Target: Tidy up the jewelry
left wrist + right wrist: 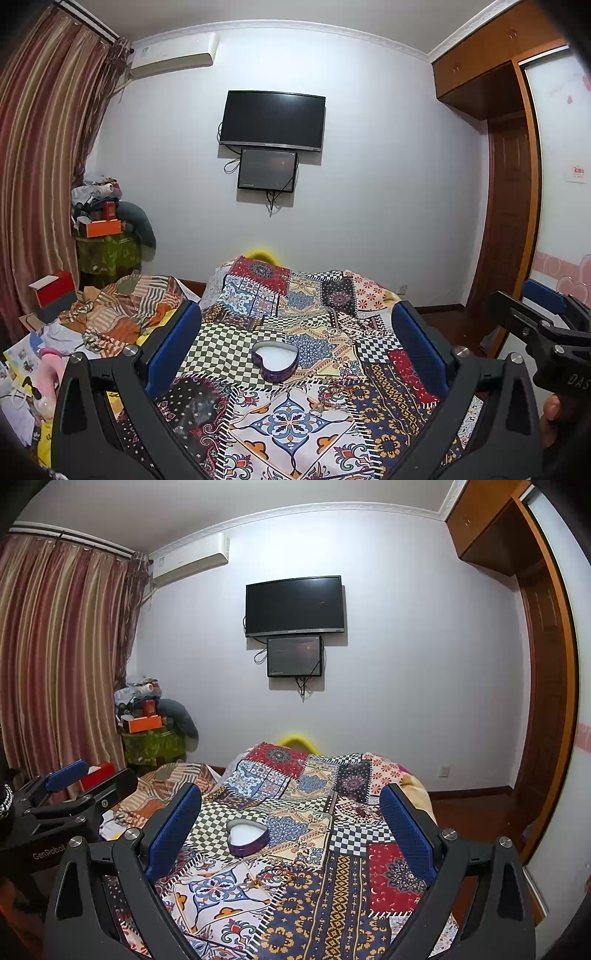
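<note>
Nothing is picked up yet; this looks like the approach. Both tools hover side by side above the patchwork bedspread (295,424), the left gripper (295,347) and the right gripper (290,827) each with jaws spread wide and empty. Just ahead, thin jewelry (275,875), bangles or a chain, too small to tell, lies on the cloth. Beyond it sits the open heart-shaped tin (275,360). Next comes lowering onto the jewelry, a delicate pinch.
</note>
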`<state>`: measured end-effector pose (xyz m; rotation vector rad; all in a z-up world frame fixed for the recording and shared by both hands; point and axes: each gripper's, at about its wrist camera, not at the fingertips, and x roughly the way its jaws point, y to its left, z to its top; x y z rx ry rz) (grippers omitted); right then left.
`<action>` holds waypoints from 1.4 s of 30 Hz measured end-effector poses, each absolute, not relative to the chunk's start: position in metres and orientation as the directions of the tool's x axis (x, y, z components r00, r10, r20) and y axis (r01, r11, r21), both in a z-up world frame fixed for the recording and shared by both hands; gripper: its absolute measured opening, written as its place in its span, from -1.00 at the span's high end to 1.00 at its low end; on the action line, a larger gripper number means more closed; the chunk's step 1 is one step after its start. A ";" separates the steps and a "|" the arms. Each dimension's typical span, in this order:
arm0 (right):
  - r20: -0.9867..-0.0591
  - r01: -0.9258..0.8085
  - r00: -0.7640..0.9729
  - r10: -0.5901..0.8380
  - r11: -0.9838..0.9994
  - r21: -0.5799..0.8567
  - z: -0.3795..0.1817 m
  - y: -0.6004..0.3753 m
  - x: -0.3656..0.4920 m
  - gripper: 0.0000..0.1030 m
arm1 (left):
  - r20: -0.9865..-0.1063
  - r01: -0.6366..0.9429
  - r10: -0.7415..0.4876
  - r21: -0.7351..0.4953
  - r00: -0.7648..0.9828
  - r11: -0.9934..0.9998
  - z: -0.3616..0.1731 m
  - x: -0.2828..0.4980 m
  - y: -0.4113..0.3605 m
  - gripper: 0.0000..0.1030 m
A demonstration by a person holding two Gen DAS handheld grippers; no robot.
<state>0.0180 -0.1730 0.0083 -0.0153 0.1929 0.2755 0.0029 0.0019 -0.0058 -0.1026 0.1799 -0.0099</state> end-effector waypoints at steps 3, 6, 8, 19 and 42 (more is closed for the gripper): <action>-0.192 -0.271 0.944 0.269 0.962 0.012 0.008 -0.173 0.018 -0.87 | -0.183 -0.002 -0.017 -0.105 0.983 0.995 -0.006 0.004 0.002 -1.00; -0.192 -0.272 0.944 0.269 0.962 0.013 0.008 -0.173 0.018 -0.87 | -0.188 -0.005 -0.015 -0.106 0.982 0.994 -0.006 0.007 0.000 -1.00; -0.192 -0.272 0.944 0.269 0.962 0.012 0.008 -0.172 0.018 -0.87 | -0.191 -0.005 -0.015 -0.108 0.981 0.994 -0.007 0.008 0.000 -1.00; -0.197 -0.271 0.943 0.268 0.963 0.015 0.004 -0.170 0.019 -0.87 | -0.197 -0.007 -0.014 -0.106 0.980 0.994 -0.008 0.010 -0.001 -1.00; -0.316 -0.269 0.911 0.264 0.963 0.031 -0.024 -0.166 0.058 -0.87 | -0.312 -0.026 -0.018 -0.138 0.950 0.990 -0.042 0.056 0.014 -1.00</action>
